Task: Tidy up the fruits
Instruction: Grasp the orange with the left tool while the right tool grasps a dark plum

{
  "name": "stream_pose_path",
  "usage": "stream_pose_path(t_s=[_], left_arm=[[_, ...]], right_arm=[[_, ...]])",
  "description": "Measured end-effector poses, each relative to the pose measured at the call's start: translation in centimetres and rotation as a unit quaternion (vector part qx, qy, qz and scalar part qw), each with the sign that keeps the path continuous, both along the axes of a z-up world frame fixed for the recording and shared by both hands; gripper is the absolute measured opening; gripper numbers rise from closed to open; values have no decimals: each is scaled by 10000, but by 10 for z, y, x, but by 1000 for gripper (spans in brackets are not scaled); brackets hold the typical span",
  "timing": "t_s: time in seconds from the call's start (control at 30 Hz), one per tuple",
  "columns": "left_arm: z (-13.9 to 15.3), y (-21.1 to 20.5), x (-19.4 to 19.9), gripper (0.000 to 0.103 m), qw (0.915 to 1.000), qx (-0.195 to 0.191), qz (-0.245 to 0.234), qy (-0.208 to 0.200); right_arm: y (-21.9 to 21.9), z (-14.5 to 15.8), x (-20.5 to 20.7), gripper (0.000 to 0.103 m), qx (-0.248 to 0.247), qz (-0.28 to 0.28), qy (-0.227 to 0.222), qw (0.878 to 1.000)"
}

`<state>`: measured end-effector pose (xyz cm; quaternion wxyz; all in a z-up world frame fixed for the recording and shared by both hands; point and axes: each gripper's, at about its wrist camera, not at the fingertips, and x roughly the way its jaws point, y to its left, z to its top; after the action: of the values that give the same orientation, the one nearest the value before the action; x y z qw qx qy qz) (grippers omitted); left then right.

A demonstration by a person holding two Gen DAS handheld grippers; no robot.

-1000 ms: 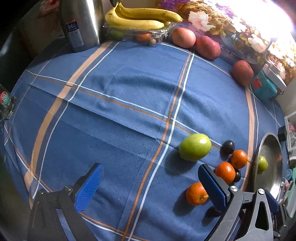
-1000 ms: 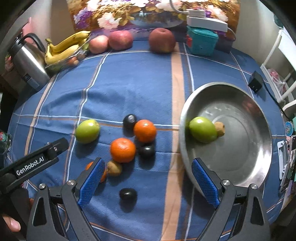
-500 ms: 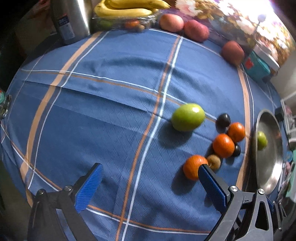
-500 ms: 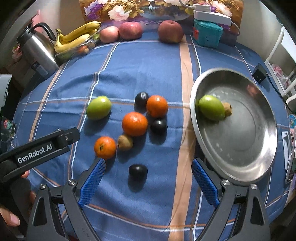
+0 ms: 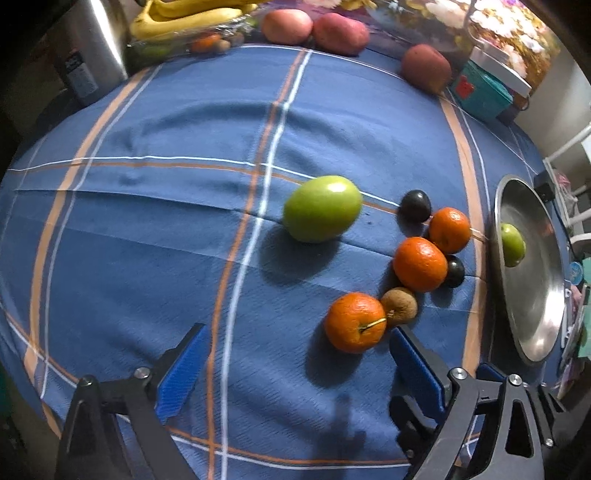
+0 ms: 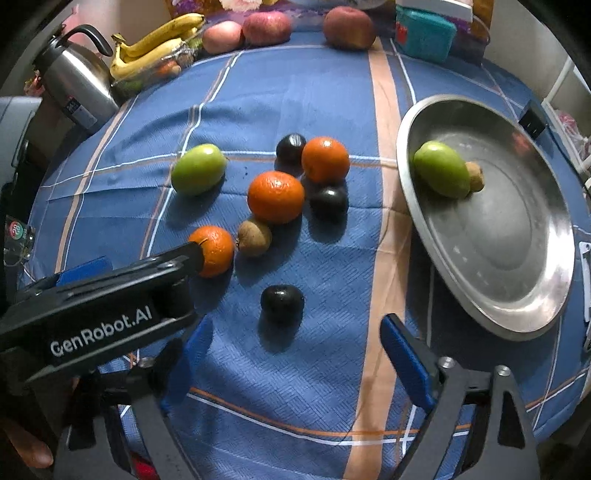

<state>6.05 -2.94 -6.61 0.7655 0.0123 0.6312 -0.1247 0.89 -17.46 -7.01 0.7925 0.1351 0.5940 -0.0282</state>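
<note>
Loose fruit lies on the blue checked tablecloth: a green mango (image 5: 322,208) (image 6: 198,168), three oranges with the nearest one (image 5: 355,322) (image 6: 213,251) next to a brown kiwi (image 5: 399,307) (image 6: 254,237), and dark plums, one alone (image 6: 282,305). A steel bowl (image 6: 517,302) (image 5: 532,295) on the right holds a green mango (image 6: 440,169) and a small brown fruit (image 6: 475,176). My left gripper (image 5: 295,369) is open and empty just in front of the nearest orange. My right gripper (image 6: 291,354) is open and empty in front of the lone plum.
At the table's far edge stand a steel kettle (image 6: 74,88), bananas on a clear tray (image 6: 159,44), three red apples (image 6: 347,27) and a teal box (image 6: 424,33). A black adapter (image 6: 533,120) lies behind the bowl.
Both grippers have moved forward toward the fruit cluster. The left gripper has swung right, close to the nearest orange. Both jaws stay open.
</note>
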Motion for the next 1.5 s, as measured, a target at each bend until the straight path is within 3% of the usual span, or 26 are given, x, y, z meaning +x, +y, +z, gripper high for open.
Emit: stream_pose_path(t_s=[0.07,0.17,0.3,0.47,0.53,0.73,1.17,1.5], left_arm=[[-3,-5,0,92,10000,5,-75,-3],[-10,-13,8,88,9998,-58,-164,114],[-16,-19,14,76,9996,-103,-208,189],[-12,-26,14,45,9985,-370,-369,162],[-12,-30,15,39,9978,-469,-414,205],[-13,-39,18,38,9978,-485,-407,214],[-14,-35,19,37,9977,-526,-334,277],[-7,-15,24,37,9993,-352,94,112]], right_arm=[[0,-5,3,89,8,-5,71,10000],[1,-10,7,74,74,25,119,9999],[4,-15,12,72,99,70,192,9997],[9,-18,18,62,119,114,193,9997],[9,-19,20,56,120,160,176,9996],[19,-20,26,34,224,227,142,9994],[15,-16,18,28,193,226,154,9994],[-1,-6,14,28,240,-27,-42,9997]])
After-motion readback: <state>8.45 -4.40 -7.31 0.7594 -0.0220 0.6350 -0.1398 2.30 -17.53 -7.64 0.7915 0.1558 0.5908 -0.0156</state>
